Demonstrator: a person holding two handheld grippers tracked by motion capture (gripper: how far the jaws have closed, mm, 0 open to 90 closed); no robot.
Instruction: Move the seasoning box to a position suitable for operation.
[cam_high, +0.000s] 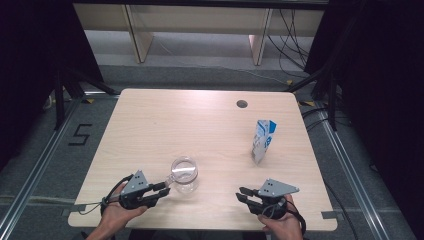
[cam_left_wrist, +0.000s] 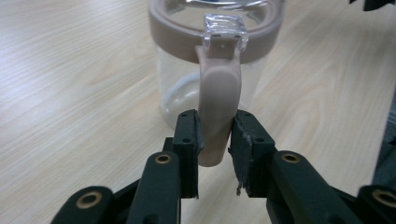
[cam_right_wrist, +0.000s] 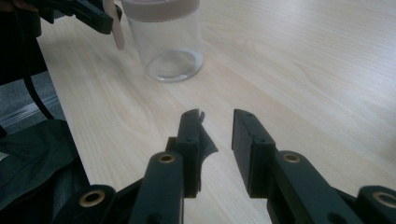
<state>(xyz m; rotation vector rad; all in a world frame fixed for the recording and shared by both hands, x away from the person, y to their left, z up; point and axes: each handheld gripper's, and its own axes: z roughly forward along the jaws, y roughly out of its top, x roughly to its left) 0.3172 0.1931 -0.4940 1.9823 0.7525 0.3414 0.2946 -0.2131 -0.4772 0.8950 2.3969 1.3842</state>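
Left hand (cam_high: 116, 212) comes in low at the near edge of the table (cam_high: 150, 120), its left gripper (cam_high: 161, 190) pointing level at the clear jar (cam_high: 184, 175). The jaws straddle the jar's beige handle (cam_left_wrist: 217, 107), one pad touching it, the other a sliver off, so no real clamp. The right gripper (cam_high: 243, 194) sits well right of the jar, a narrow gap between its jaws, holding nothing. A milk carton (cam_high: 263, 140) stands beyond.

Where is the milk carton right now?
In the high view the milk carton stands upright on the table's right side, beyond the right gripper.
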